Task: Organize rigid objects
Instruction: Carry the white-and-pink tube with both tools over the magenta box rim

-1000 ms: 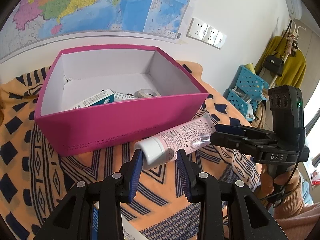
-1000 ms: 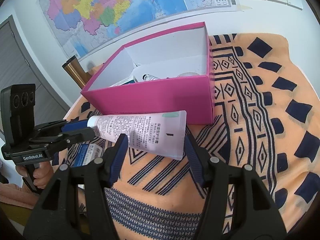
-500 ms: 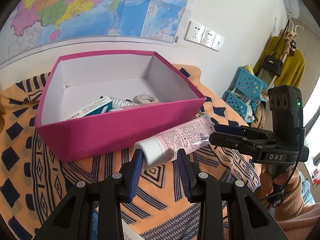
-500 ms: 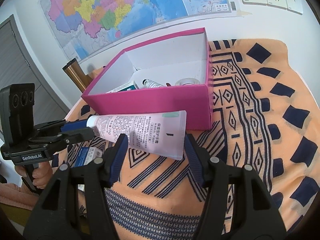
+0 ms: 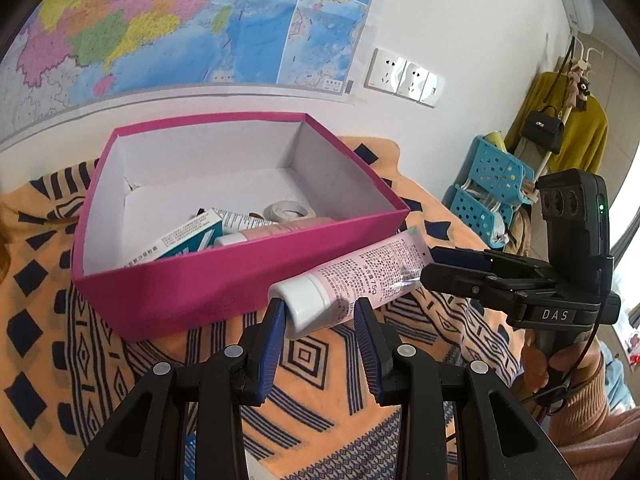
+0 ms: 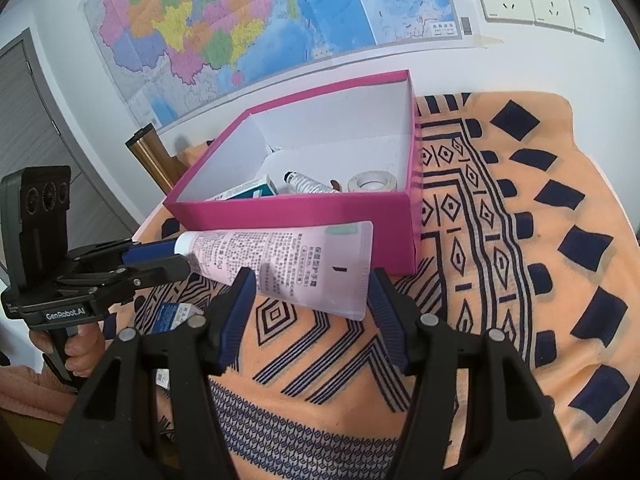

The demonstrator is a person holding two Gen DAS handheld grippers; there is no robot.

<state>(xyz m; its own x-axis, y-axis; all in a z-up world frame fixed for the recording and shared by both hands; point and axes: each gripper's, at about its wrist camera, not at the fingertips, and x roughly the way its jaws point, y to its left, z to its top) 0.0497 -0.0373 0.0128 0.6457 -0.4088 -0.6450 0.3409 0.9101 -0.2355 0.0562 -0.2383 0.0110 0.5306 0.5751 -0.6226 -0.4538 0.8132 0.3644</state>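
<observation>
Patterned orange cloth (image 6: 520, 240), map behind. Left gripper (image 5: 318, 314) pinches the tube (image 5: 352, 280) by its cap, right gripper (image 6: 310, 290) clamps its tail; next it probably lifts over the pink box (image 5: 224, 280) wall.

Bright daylight, sharp shots, heavy fisheye

Light's pouring in from the blown-out window (image 5: 626, 216) on the right edge of the left wrist view. Soft shadows sit under the pink box (image 6: 304, 216). Both views stay crisp in the middle, but walls and the map (image 6: 248, 20) bend hard toward the black vignetted corners.
</observation>
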